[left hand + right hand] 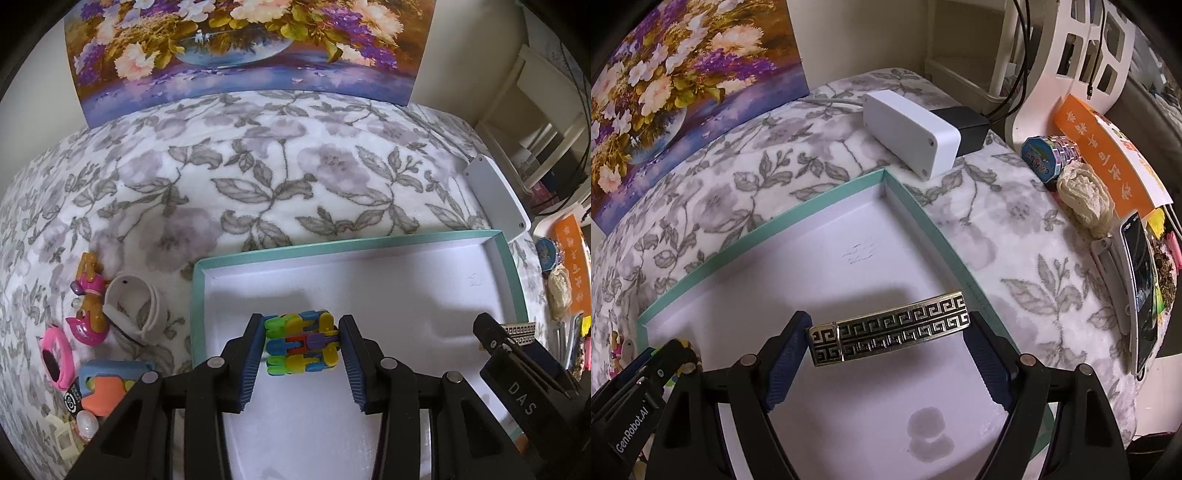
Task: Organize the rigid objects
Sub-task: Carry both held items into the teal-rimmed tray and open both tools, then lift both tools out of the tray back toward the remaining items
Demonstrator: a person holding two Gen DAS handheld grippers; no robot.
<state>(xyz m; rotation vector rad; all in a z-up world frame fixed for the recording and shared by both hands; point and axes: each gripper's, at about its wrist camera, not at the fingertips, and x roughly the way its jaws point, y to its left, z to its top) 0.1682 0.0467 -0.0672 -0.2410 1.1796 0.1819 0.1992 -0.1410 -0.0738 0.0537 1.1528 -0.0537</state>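
Teal-rimmed tray (511, 273) lies beneath both grippers: left (302, 345) clamps a colourful toy (301, 343), right (888, 332) a patterned bar (890, 326).

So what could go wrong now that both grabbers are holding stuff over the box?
1. The left gripper pinches the colourful block toy only by its sides; its linked pieces might flex and slip out.
2. The right gripper holds the patterned metal bracelet by its ends near the teal box's right wall, so it could land on the rim or outside.
3. Both grippers are close together over the box and might bump.
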